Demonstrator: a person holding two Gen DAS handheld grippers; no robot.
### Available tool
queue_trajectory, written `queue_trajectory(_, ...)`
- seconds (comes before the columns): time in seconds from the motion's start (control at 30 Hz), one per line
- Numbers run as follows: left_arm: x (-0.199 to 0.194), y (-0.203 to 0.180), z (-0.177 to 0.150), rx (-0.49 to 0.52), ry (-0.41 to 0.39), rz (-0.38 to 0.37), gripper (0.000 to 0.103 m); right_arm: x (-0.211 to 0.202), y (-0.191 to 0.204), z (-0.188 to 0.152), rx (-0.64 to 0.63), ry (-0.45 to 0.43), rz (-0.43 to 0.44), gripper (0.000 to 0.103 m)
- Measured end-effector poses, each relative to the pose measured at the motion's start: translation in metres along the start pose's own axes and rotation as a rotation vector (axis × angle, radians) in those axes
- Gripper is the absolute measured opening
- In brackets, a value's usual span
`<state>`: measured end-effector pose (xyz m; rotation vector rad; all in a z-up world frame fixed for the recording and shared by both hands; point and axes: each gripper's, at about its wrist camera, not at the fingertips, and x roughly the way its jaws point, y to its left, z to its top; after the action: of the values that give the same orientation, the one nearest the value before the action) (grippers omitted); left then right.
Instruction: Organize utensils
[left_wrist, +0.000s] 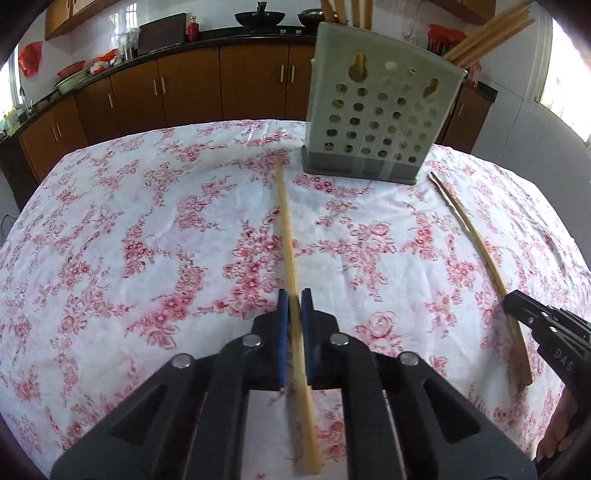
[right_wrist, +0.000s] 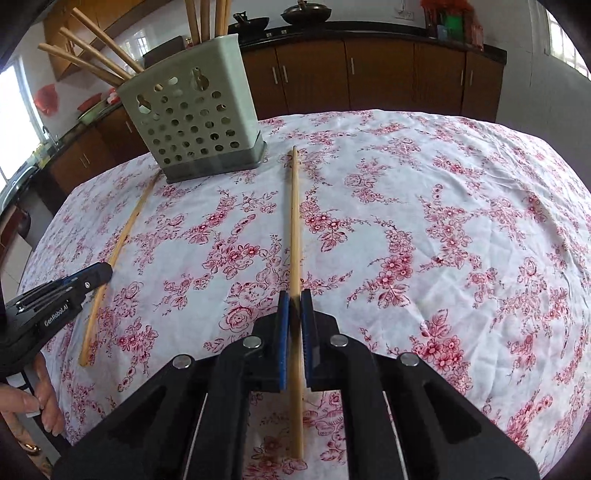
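Nearest the left wrist camera, the left gripper was clenched on a long pale bamboo chopstick, its blue pads pinching the stick partway along, so that a short tail ran back under the fingers and the longer part reached ahead over the white tablecloth printed with red flowers toward the grey-green perforated plastic utensil holder. The right gripper was likewise clamped on a second, slightly darker bamboo chopstick, which ran straight ahead of its fingers, with the holder ahead and to their left.

Both sticks seemed still to lie on or very near the cloth, and the fingertips looked close to it. As I judged it, lifting could snag the fabric and drag the cloth, perhaps shifting the holder. A thin round stick held at one narrow point might also pivot or slip, so its tip could miss the holder's mouth or strike the wall and tip it.

Counted: two grippers, two chopsticks on the table, one in each grip, and one holder. Roughly seven or eight chopsticks already stood in it, some upright, some leaning; the exact number was unclear.
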<state>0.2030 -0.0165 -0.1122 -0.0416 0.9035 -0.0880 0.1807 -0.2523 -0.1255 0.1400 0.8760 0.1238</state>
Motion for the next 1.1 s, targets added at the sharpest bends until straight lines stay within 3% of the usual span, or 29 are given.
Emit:
queue_trajectory(0.33, 0.009, 0.061, 0.018, -0.067, -0.012, 0.093, 0.009, 0.016, -0.018, 0.023, 0.002, -0.030, -0.077, 0.008)
queue_trajectory(1.1, 0.014, 0.069, 0.018, -0.112, -0.020, 0.042, 0.010, 0.019, -0.019, 0.026, 0.007, -0.033, -0.078, 0.008)
